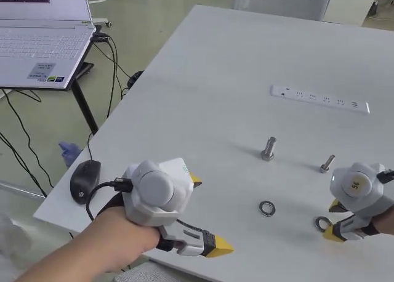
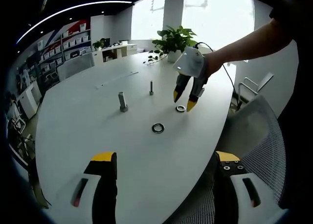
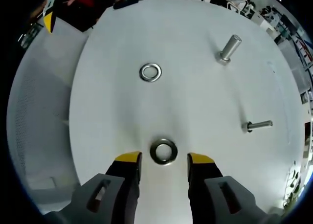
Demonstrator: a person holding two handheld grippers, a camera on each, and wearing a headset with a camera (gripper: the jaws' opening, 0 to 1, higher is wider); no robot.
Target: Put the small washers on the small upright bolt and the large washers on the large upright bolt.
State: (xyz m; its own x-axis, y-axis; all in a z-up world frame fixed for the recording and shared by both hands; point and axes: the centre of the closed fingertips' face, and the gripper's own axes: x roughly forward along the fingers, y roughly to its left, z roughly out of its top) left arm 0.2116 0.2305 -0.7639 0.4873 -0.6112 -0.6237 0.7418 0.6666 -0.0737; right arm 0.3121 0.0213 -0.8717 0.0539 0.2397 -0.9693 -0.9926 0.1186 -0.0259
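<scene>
Two steel washers lie flat on the white table (image 1: pixel 203 91). One washer (image 3: pixel 163 151) sits between the tips of my right gripper (image 3: pixel 164 160), which is open and lowered to the tabletop; this washer (image 1: pixel 322 223) and the right gripper (image 1: pixel 333 220) are at the right edge of the head view. The other washer (image 1: pixel 266 208) lies free to its left. Beyond them stand the large bolt (image 1: pixel 268 149) and the small bolt (image 1: pixel 327 164), both upright and bare. My left gripper (image 1: pixel 209 213) hovers open near the front edge, holding nothing (image 2: pixel 165 158).
A white power strip (image 1: pixel 320 98) lies beyond the bolts. A black mouse (image 1: pixel 84 178) rests at the table's left corner, with a laptop (image 1: pixel 37 42) on a stand beside the table. A mesh chair (image 2: pixel 259 136) stands at the near edge.
</scene>
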